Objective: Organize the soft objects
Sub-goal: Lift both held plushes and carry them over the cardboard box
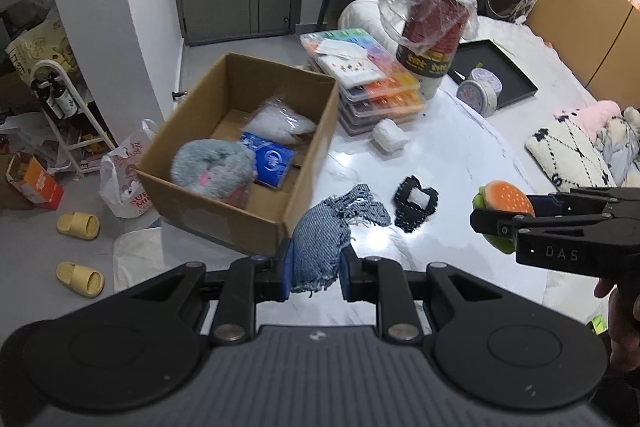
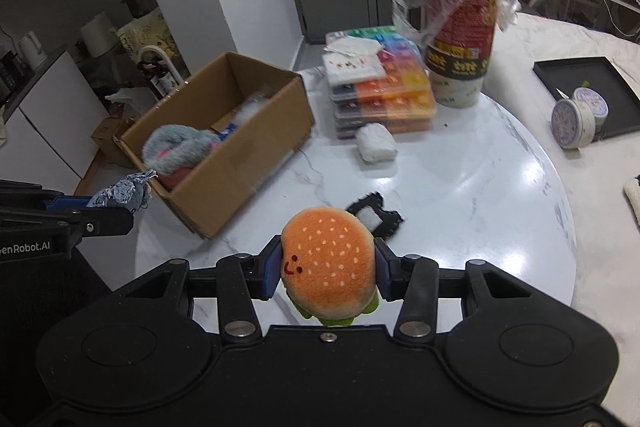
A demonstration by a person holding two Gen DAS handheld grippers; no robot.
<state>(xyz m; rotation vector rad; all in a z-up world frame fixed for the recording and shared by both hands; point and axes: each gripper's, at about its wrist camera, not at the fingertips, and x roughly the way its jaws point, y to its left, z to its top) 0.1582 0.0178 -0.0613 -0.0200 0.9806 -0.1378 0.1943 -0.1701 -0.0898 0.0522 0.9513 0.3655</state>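
Denim cloth [image 1: 320, 247]: left gripper [image 1: 314, 277] is clenching it, nearer the cardboard box [image 1: 236, 147].
Burger plush [image 2: 328, 265]: right gripper [image 2: 328, 273] is grasping it, farther right.

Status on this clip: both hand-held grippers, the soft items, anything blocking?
Left hand-held gripper shut on denim cloth. Right shut on burger plush. Box open, part filled. Nothing blocking.

Your work surface is a white marble-patterned table [image 2: 460, 187] with a rounded edge. On it you have an open cardboard box [image 2: 244, 155] at the left edge, a stack of clear bead organizers [image 2: 384, 99], a tall plastic-wrapped noodle cup [image 2: 460, 59] beside the stack, a small white knitted piece [image 2: 376, 143] in front of it, and a black fabric patch [image 2: 376, 217] lying flat nearer you.
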